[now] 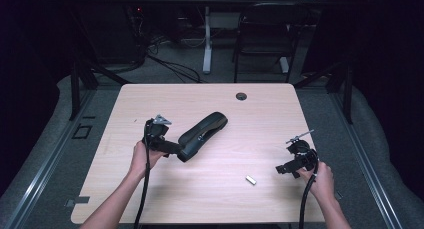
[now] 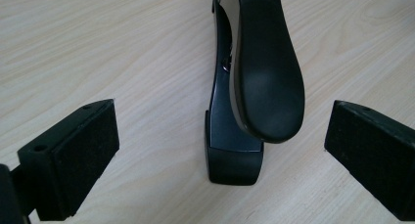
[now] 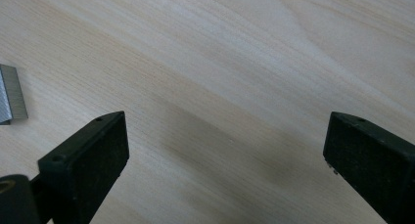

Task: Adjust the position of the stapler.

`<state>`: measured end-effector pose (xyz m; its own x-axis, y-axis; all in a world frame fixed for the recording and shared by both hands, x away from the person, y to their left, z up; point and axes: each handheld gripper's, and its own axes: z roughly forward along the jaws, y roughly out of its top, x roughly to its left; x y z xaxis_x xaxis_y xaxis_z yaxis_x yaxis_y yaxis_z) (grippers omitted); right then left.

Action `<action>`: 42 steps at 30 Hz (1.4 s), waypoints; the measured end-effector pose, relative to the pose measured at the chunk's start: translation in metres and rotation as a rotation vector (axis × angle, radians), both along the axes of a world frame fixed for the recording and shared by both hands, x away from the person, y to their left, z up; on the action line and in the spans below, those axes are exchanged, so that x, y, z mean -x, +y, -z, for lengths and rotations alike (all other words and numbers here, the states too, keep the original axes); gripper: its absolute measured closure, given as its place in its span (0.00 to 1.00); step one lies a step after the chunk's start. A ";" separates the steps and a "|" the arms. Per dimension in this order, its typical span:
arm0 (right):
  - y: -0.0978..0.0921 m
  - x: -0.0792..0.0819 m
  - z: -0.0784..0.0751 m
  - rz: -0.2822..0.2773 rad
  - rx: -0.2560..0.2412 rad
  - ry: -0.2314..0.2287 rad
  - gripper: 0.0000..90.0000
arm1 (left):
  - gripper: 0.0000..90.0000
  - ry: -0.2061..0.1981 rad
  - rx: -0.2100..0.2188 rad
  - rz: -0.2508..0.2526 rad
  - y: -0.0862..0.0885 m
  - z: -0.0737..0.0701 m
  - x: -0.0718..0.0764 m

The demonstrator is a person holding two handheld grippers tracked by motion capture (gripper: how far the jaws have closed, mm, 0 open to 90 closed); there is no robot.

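A black stapler [image 1: 202, 134] lies slantwise on the wooden table [image 1: 210, 199], its top arm lifted off its base. In the left gripper view the stapler's [image 2: 264, 82] near end sits between my jaws without touching either pad. My left gripper [image 1: 175, 148] [image 2: 220, 136] is open around that end. A small silver strip of staples [image 1: 251, 180] lies toward the front right of the table and shows at the left edge of the right gripper view [image 3: 10, 94]. My right gripper [image 1: 286, 161] [image 3: 225, 136] stands open over bare wood, just right of the strip.
A round cable hole [image 1: 241, 96] sits near the table's far edge. Beyond the table stand a black chair [image 1: 265, 34] and a white desk leg [image 1: 206, 44]. Dark floor and frame rails surround the table.
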<state>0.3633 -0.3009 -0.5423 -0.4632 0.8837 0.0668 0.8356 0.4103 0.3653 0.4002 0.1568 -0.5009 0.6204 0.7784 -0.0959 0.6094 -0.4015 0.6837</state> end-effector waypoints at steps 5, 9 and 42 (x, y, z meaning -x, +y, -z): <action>0.002 0.000 0.000 0.006 -0.002 0.011 0.03 | 0.13 -0.019 -0.003 0.005 -0.006 -0.002 -0.002; 0.003 0.001 0.000 0.007 -0.012 0.006 0.03 | 0.20 -0.010 0.002 0.024 -0.010 0.002 -0.004; 0.001 0.001 0.000 0.006 0.006 0.009 0.06 | 0.62 -0.064 -0.070 0.098 -0.028 0.007 -0.001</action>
<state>0.3619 -0.3001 -0.5425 -0.4572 0.8870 0.0652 0.8413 0.4075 0.3552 0.4012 0.1285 -0.5084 0.6972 0.7169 -0.0011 0.5209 -0.5055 0.6879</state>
